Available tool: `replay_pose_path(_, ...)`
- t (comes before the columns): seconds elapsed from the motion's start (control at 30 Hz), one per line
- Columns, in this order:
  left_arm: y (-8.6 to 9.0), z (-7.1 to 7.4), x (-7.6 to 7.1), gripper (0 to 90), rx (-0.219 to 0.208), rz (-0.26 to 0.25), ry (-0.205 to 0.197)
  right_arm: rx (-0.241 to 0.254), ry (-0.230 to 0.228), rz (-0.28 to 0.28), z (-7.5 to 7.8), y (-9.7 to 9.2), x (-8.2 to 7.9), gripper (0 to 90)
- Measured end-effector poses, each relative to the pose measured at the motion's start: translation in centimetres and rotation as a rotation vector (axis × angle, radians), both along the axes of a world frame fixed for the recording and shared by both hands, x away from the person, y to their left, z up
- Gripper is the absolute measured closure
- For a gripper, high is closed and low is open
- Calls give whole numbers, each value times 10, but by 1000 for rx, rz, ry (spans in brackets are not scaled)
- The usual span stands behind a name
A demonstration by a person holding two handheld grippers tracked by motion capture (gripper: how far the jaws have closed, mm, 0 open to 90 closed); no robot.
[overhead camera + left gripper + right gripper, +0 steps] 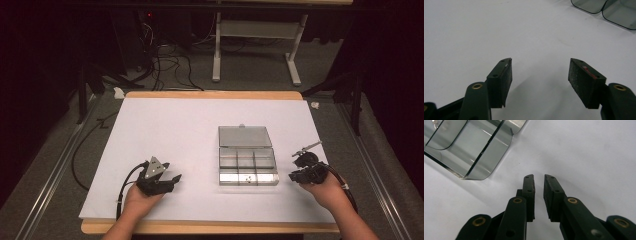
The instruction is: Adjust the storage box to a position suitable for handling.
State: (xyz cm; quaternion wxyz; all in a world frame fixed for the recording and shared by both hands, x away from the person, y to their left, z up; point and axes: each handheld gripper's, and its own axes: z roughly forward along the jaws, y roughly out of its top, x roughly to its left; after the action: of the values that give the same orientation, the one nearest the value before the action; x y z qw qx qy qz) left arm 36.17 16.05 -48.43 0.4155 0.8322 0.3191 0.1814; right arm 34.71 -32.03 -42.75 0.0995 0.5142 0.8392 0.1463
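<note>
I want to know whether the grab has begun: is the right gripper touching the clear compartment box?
Apart. In the right gripper view, white table shows between the right gripper and the clear compartment box; the jaws stand slightly parted with nothing between them.

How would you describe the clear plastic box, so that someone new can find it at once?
Look at the white table, right of its middle. There lies the clear compartment box, its lid open and laid flat behind it. It sits nearer the right gripper and is the table's one transparent thing.
</note>
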Motion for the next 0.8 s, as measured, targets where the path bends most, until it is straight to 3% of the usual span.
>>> replay_pose_path(0.4,2,0,0,383,-22,17,-6,92,-144,-54,-10,-10,-20,799)
replay_pose_path(0.8,12,2,1,379,-111,59,5,161,-274,-90,-30,-15,-34,790)
